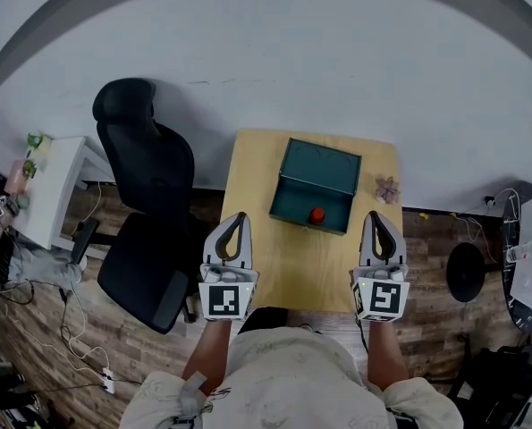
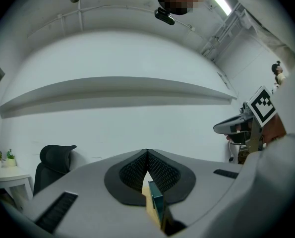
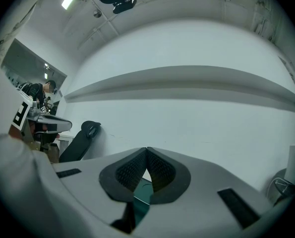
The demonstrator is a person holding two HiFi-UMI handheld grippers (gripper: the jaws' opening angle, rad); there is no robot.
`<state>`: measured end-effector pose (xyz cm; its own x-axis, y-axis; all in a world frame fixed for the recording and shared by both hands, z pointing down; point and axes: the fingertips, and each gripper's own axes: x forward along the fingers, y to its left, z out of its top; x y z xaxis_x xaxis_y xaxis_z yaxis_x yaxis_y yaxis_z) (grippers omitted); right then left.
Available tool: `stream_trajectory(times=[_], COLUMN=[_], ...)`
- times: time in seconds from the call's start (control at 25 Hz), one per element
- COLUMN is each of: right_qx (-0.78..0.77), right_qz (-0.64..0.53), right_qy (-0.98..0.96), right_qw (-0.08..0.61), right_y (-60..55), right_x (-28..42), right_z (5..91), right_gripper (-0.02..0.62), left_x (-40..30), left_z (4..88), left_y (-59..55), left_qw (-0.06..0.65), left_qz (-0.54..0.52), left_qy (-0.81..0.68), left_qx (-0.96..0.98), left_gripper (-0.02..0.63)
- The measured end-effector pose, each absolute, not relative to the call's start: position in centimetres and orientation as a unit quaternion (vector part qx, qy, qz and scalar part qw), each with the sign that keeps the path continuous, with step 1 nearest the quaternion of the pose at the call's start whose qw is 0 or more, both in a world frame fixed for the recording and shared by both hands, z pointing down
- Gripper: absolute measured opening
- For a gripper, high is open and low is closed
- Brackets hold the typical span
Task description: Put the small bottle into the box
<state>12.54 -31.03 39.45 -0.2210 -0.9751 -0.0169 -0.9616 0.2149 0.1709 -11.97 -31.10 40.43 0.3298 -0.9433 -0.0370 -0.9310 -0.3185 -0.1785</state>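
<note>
Two jaw pairs clenched, empty: left gripper (image 1: 240, 215), right gripper (image 1: 374, 214) | teal box (image 1: 324, 170) open on wooden table (image 1: 255, 170) | red-topped item (image 1: 316, 214), possibly the small bottle, inside.

Head view: the camera sits on your head and looks steeply down from well above. It takes in the whole surface (image 1: 315, 275), box (image 1: 316, 186) and chair (image 1: 145, 204), with left gripper (image 1: 238, 216) and right gripper (image 1: 375, 214) at the bottom.

Left gripper view: rides that gripper and faces level along its fingers (image 2: 132, 175) at the wall (image 2: 137, 123); fingers fill the lower frame, very near.

Right gripper view: same setup.

Both gripper views share wall, chair and a sliver of box below the fingers. Each catches the other gripper at its edge.
</note>
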Motion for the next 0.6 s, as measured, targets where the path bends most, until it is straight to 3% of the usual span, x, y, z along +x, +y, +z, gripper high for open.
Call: stream_trajectory(times=[0.6], right_qx=[0.626], right_qz=[-0.067], right_qy=[-0.775], right_qw=[0.065], right_y=[-31.4], right_x=[12.1], right_z=[40.1], right_gripper=[0.015], left_x=[-13.0], left_z=[40.1], left_y=[-31.3], left_qw=[0.078], left_qz=[-0.008], left_qy=[0.589], left_qx=[-0.804], left_gripper=[0.007])
